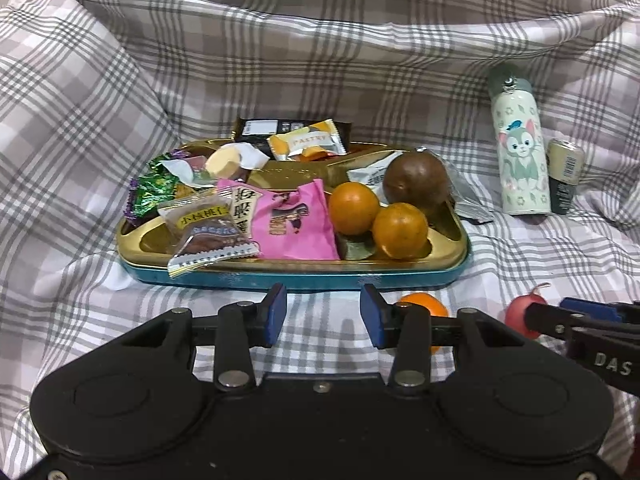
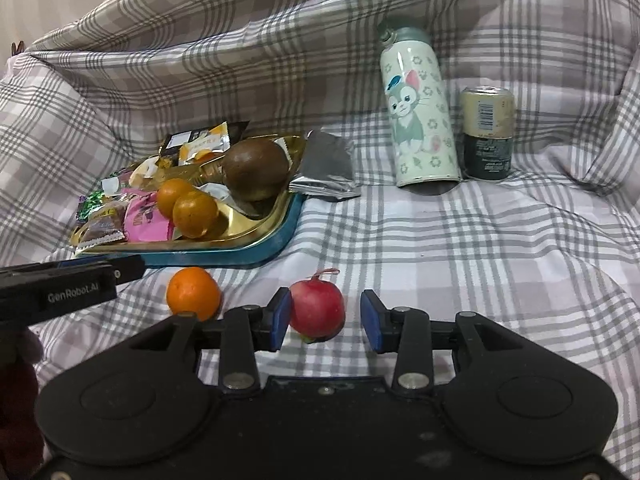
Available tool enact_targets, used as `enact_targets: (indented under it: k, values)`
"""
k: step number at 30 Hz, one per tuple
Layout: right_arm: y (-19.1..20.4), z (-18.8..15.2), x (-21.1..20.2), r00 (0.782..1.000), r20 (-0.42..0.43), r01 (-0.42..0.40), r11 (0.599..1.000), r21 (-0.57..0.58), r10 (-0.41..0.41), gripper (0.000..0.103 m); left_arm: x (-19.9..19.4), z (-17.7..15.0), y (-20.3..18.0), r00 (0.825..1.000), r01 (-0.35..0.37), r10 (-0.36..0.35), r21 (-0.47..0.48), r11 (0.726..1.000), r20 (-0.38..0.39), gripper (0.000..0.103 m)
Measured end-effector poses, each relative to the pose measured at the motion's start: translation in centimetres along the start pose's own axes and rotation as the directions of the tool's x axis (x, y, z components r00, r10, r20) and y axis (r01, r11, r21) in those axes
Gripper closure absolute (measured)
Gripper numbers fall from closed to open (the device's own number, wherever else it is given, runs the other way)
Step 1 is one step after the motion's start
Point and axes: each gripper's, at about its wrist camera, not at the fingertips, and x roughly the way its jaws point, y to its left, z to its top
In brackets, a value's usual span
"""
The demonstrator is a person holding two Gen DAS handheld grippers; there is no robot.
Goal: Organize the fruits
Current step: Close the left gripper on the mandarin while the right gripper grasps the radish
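Left gripper (image 1: 323,314): jaws apart, nothing between them, facing the gold tray (image 1: 448,258) just ahead, which holds wrapped snacks (image 1: 294,220), two oranges (image 1: 354,208) and a brown fruit (image 1: 416,178). A loose orange (image 2: 193,293) lies left of the right gripper (image 2: 325,320), whose parted jaws flank a red fruit (image 2: 318,312); the left pad touches it.

Lighting evenly and softly from above, dim and warm; glinting off the gold tray (image 1: 448,236); casting faint shadows beside the thermos (image 2: 424,120); bending the plaid bedsheet (image 2: 480,240) at the fisheye edges; darkening corners; softening fine detail slightly.
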Motion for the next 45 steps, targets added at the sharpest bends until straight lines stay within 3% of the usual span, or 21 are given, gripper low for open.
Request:
enact_targets:
  k: [11, 14, 21, 26, 30, 33, 36, 45]
  values:
    - [0.9, 0.0, 1.4, 0.998, -0.031, -0.045, 0.999, 0.014, 0.046, 0.062, 0.6, 0.1, 0.2, 0.998, 0.046, -0.047, -0.033, 0.998, -0.031, 0.052]
    - [1.1, -0.1, 1.7, 0.998, -0.047, -0.051, 0.999, 0.003, 0.051, 0.066, 0.6, 0.0, 0.1, 0.998, 0.061, -0.062, -0.027, 0.998, -0.031, 0.052]
    - [0.1, 0.2, 0.5, 0.999, 0.019, 0.025, 1.000, 0.008, -0.026, 0.066, 0.4, -0.1, -1.2, 0.994, 0.106, -0.106, 0.019, 0.994, -0.004, 0.052]
    - [-0.9, 0.2, 0.3, 0.999, 0.014, 0.052, 0.998, 0.036, -0.053, 0.066, 1.0, 0.4, -2.2, 0.995, 0.103, -0.103, 0.032, 0.994, 0.011, 0.052]
    - [-1.0, 0.2, 0.2, 0.998, 0.018, 0.051, 0.998, 0.035, -0.052, 0.066, 0.6, 0.3, -3.1, 0.987, 0.159, -0.161, 0.061, 0.985, 0.014, 0.052]
    - [-1.0, 0.2, 0.1, 0.999, 0.018, 0.049, 0.998, 0.036, -0.050, 0.066, 0.7, -0.5, -4.7, 0.991, 0.133, -0.135, 0.157, 0.979, 0.003, 0.051]
    - [-1.0, 0.1, 0.2, 0.998, 0.015, 0.056, 0.998, 0.034, -0.056, 0.066, 1.2, -0.9, -5.0, 0.996, 0.084, -0.084, 0.180, 0.980, -0.007, 0.050]
    - [-1.3, 0.1, 0.3, 0.998, 0.009, 0.069, 0.997, 0.044, -0.069, 0.066, 0.9, 0.3, 0.7, 1.000, 0.022, -0.022, -0.071, 0.997, 0.002, 0.050]
